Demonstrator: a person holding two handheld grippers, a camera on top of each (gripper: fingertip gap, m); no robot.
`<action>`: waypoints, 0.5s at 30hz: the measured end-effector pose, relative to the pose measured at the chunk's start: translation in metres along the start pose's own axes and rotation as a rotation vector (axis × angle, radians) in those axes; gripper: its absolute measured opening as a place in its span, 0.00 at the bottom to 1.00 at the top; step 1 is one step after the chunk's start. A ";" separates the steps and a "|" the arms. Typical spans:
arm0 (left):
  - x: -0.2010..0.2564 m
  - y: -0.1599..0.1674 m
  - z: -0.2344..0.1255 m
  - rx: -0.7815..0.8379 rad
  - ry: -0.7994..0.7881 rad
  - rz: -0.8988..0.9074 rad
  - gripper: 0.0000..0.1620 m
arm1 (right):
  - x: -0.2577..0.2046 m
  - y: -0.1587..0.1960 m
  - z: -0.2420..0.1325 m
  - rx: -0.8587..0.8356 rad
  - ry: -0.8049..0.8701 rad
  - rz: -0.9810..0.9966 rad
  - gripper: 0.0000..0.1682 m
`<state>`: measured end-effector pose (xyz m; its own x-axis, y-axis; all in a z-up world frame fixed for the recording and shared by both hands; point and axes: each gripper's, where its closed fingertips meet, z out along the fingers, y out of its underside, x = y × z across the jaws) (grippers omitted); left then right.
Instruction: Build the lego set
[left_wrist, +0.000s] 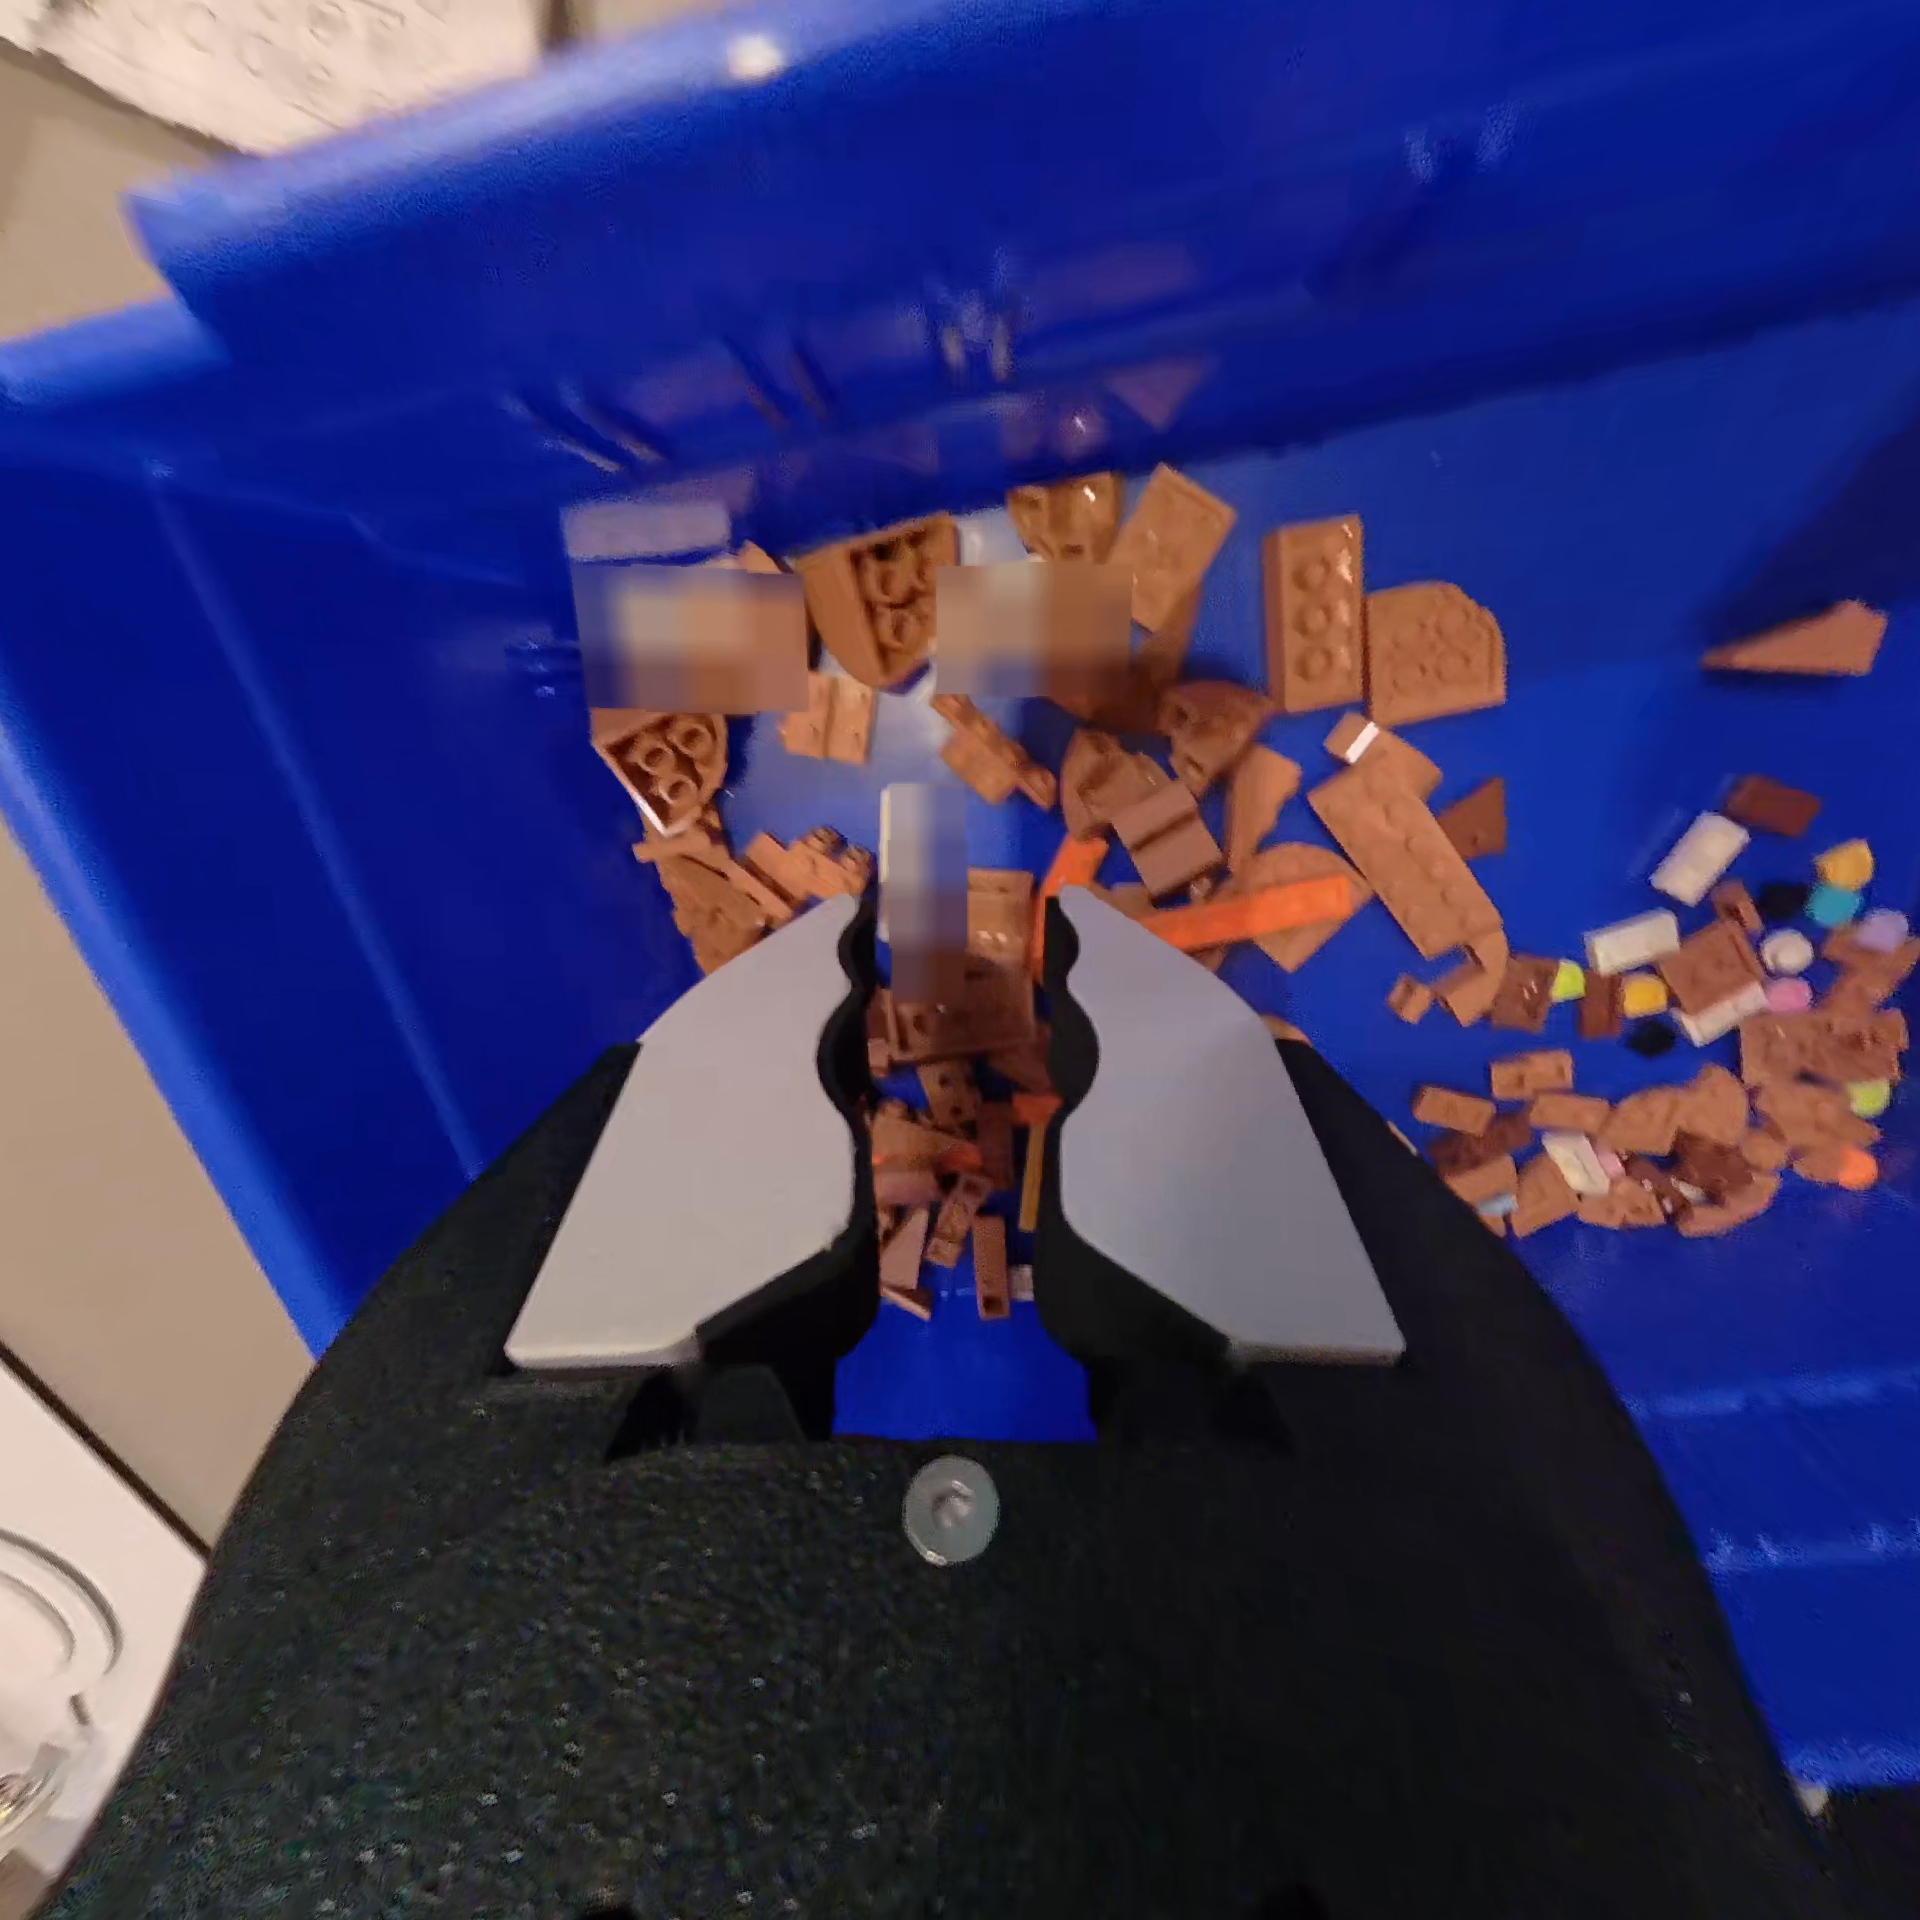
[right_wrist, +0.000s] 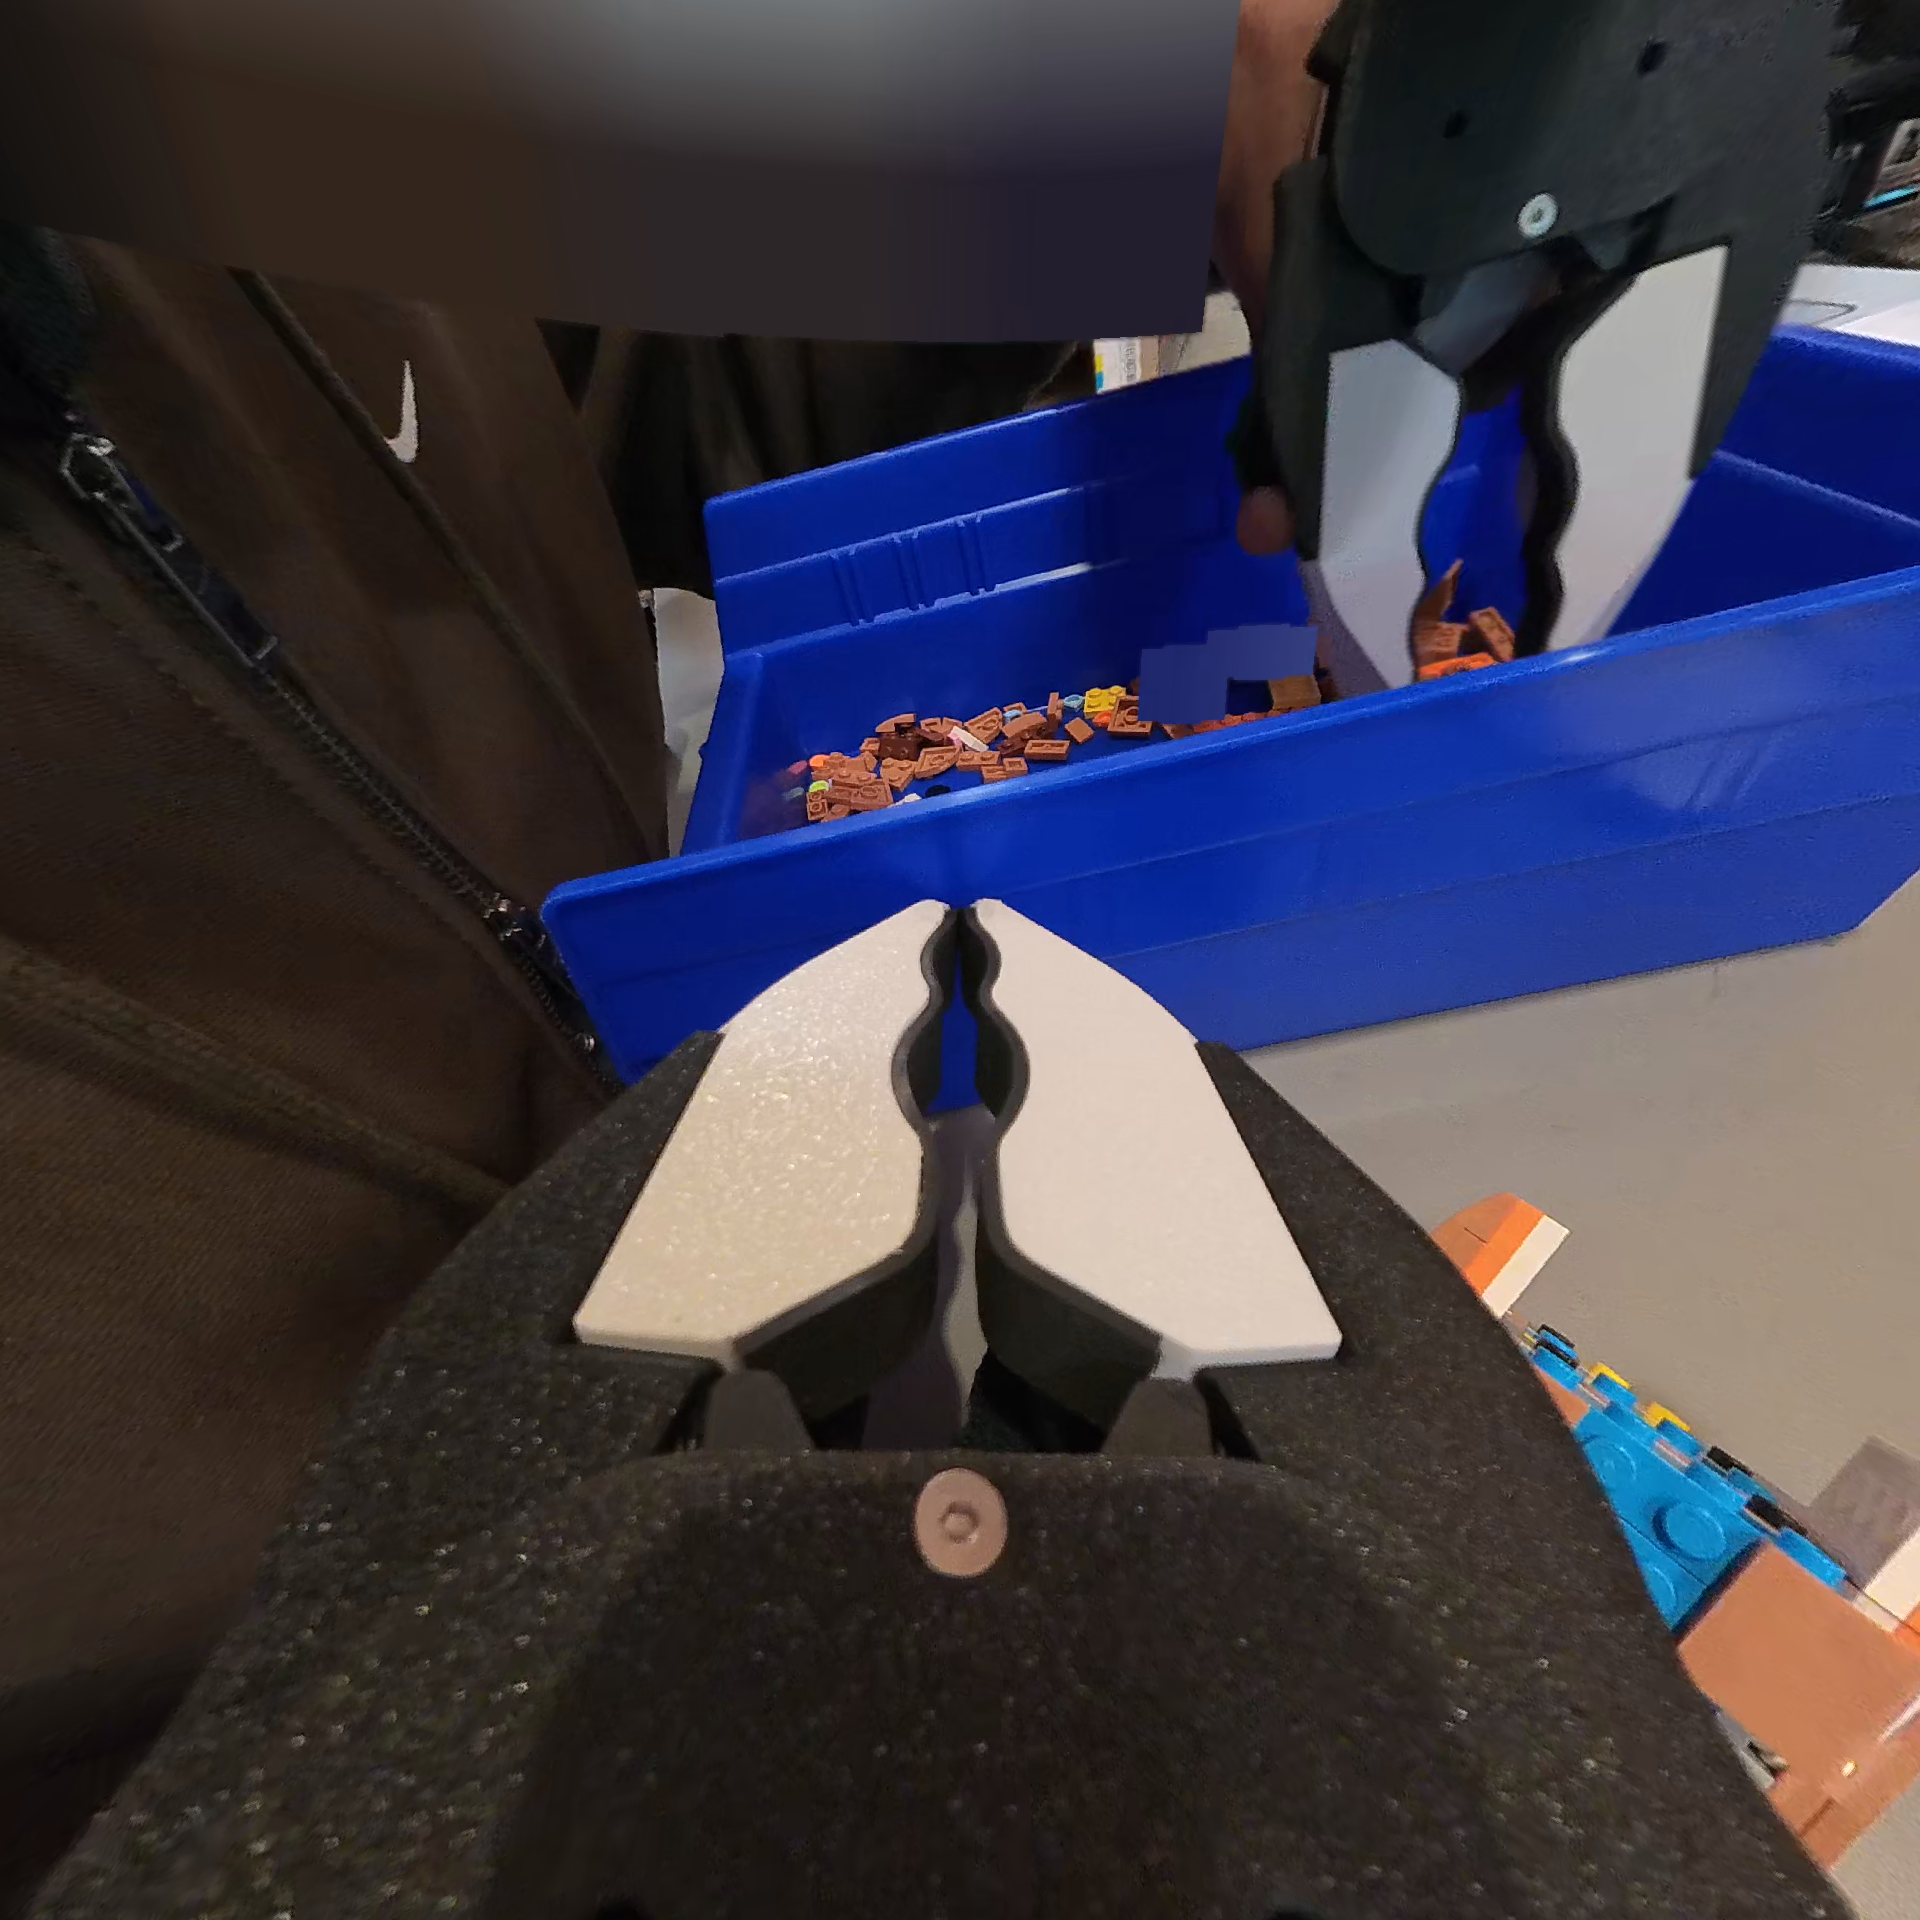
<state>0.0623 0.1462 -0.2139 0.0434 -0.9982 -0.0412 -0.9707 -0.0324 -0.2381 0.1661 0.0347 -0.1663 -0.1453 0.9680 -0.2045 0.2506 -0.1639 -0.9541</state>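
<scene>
A: Left gripper (left_wrist: 951, 914) is part open and empty, poised over the brown lego pieces (left_wrist: 956, 1132) in the blue bin (left_wrist: 312, 831).
B: Risk?
A: Crowded pile; it may pinch several or flick some away.
B: Right?
A: Right gripper (right_wrist: 961, 914) is closed and empty, just outside the bin wall, with the partial build (right_wrist: 1704, 1527) to its right on the bench (right_wrist: 1558, 1122).

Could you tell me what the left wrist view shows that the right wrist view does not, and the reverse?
Only the left wrist view shows the long orange plate among the brown pieces, seen from above. Only the right wrist view shows the right gripper, jaws closed and empty, outside the bin, a partly built model on the grey table, and a person's brown jacket. Both share the blue bin and the open left gripper.
</scene>
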 end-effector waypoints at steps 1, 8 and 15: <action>0.005 0.005 -0.001 -0.017 0.014 0.017 0.19 | 0.000 0.000 0.000 -0.001 -0.001 0.001 0.00; 0.035 0.022 0.007 -0.108 0.131 0.163 0.20 | 0.000 0.001 0.000 -0.005 -0.001 0.002 0.00; 0.025 0.009 0.023 -0.090 0.062 0.241 0.15 | 0.000 0.001 0.000 -0.004 0.006 0.001 0.00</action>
<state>0.0595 0.1223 -0.2392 -0.2040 -0.9786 -0.0259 -0.9684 0.2056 -0.1415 0.1658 0.0349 -0.1670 -0.1396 0.9690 -0.2039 0.2547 -0.1639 -0.9530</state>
